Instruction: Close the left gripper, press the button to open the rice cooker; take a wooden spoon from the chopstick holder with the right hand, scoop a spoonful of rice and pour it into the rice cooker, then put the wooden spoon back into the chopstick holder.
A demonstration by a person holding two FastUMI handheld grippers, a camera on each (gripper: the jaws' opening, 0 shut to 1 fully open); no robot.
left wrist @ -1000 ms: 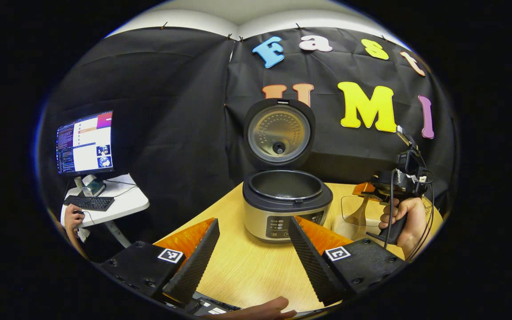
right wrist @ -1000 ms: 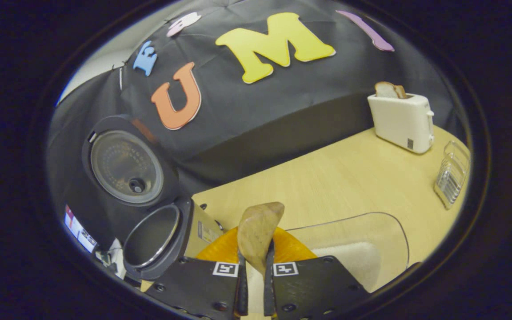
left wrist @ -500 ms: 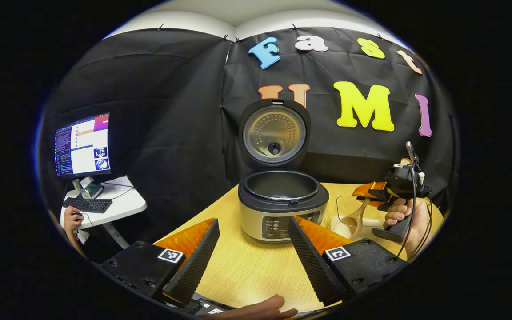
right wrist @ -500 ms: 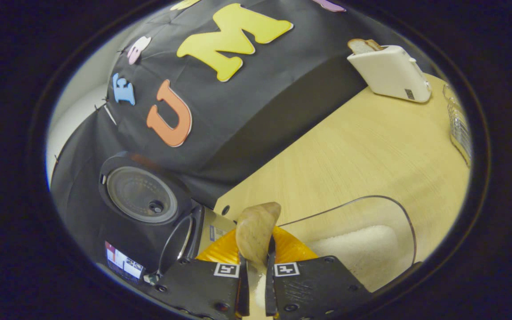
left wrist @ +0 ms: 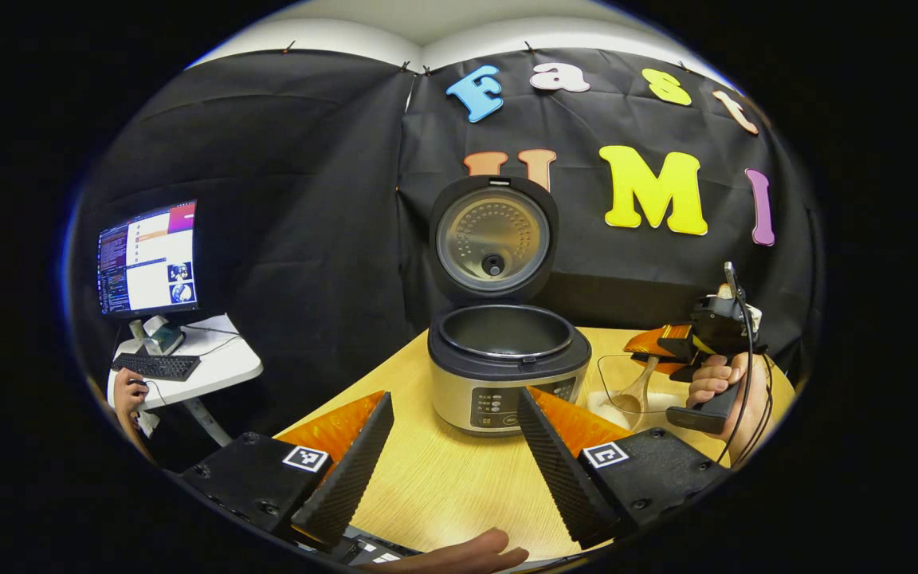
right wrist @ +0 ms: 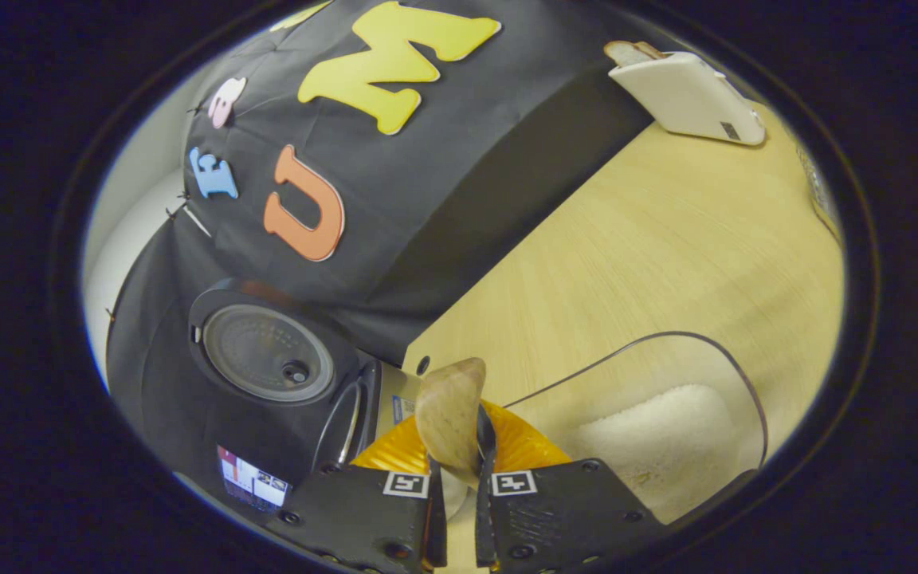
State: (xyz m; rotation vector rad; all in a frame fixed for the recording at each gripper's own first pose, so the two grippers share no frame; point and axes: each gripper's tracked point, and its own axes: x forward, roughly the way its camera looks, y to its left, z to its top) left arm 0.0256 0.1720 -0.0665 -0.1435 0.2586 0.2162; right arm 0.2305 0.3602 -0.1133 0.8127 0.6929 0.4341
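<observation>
We noted that the right gripper (left wrist: 654,344) came lower over the clear rice container (left wrist: 626,381) and tilted further, so the wooden spoon (left wrist: 636,389) dipped its bowl toward the rice (right wrist: 658,442). In the right gripper view the toaster (right wrist: 686,76) and rice cooker (right wrist: 284,375) shifted as the camera rolled.

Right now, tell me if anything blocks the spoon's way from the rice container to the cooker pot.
Nothing visible does. The spoon dips into the clear container right beside the cooker, whose lid stands open.
</observation>
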